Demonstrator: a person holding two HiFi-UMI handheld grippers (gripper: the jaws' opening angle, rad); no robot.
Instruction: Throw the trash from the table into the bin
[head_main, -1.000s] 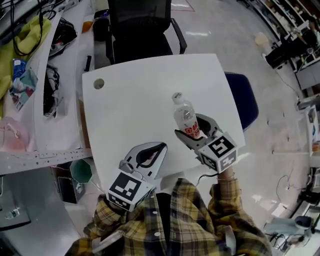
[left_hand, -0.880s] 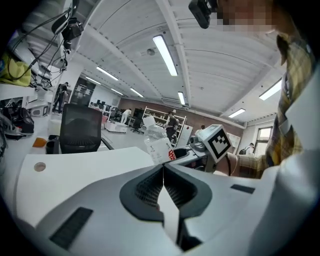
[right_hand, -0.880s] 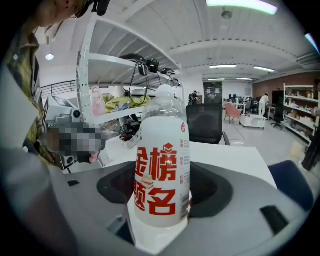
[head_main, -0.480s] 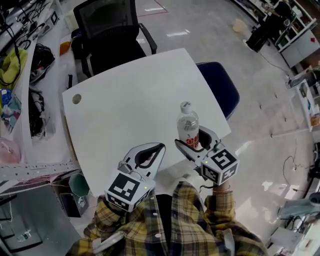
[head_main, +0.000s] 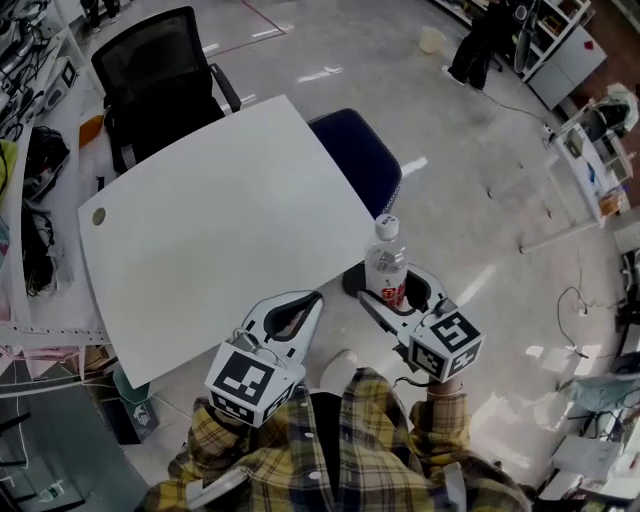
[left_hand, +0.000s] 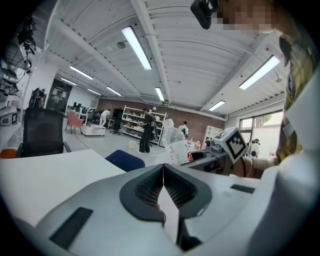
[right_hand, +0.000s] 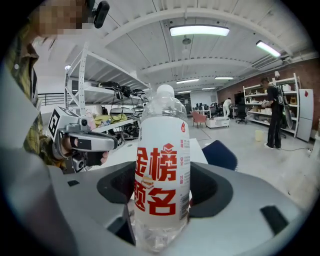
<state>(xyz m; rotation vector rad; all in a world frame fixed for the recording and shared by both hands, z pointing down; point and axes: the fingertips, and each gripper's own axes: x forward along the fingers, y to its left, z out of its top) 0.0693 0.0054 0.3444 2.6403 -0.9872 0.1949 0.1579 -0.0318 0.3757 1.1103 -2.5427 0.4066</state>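
A clear plastic bottle (head_main: 386, 262) with a white cap and red print stands upright between the jaws of my right gripper (head_main: 392, 297), which is shut on it. It is held off the white table's (head_main: 200, 240) right edge, above the floor. In the right gripper view the bottle (right_hand: 161, 175) fills the centre, clamped by the gripper (right_hand: 162, 192). My left gripper (head_main: 296, 315) hovers over the table's near edge, jaws shut with nothing between them; the left gripper view shows its gripper (left_hand: 164, 192) closed, and the bottle (left_hand: 176, 145) off to the right. No bin is identifiable.
A dark blue chair seat (head_main: 358, 160) sits past the table's right edge, close to the bottle. A black office chair (head_main: 160, 75) stands at the far side. Cluttered benches (head_main: 25, 190) line the left. A green container (head_main: 128, 385) sits on the floor under the table's left.
The bottle in my right gripper has left the tabletop and moved right, past the table's edge and over the floor. The view has swung right. My left gripper stays shut near the table's front.
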